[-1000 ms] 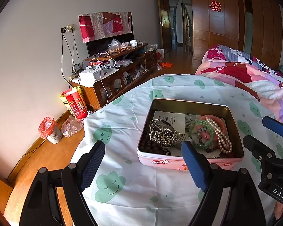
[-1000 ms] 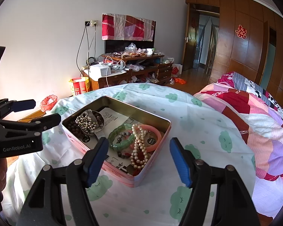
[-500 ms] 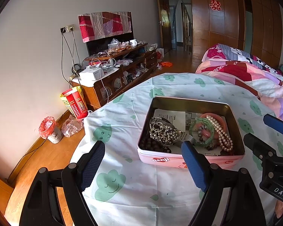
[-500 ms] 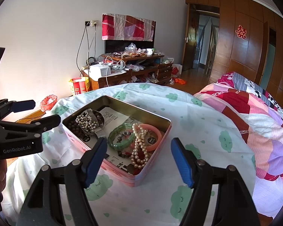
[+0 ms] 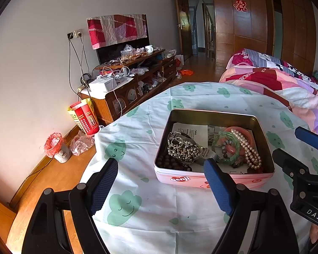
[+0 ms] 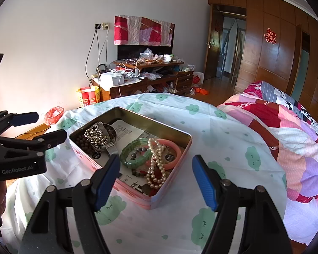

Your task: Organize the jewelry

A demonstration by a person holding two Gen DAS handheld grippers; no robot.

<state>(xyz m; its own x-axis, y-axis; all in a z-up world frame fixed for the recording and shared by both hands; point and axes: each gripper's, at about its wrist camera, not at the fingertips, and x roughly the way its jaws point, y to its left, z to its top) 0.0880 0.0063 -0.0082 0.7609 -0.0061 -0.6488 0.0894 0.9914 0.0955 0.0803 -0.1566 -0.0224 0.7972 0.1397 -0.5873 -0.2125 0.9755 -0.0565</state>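
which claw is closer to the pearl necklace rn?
Right. The right claw hovers open just short of the pearl necklace, at the tin's near corner. The left claw sits open off the tin's opposite end.

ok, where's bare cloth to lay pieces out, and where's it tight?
Bare cloth lies between the tin and the bed, past the tin's far rim, and on the near side under both open grippers. Inside the tin it is crowded: bangles, pearls and beads overlap.
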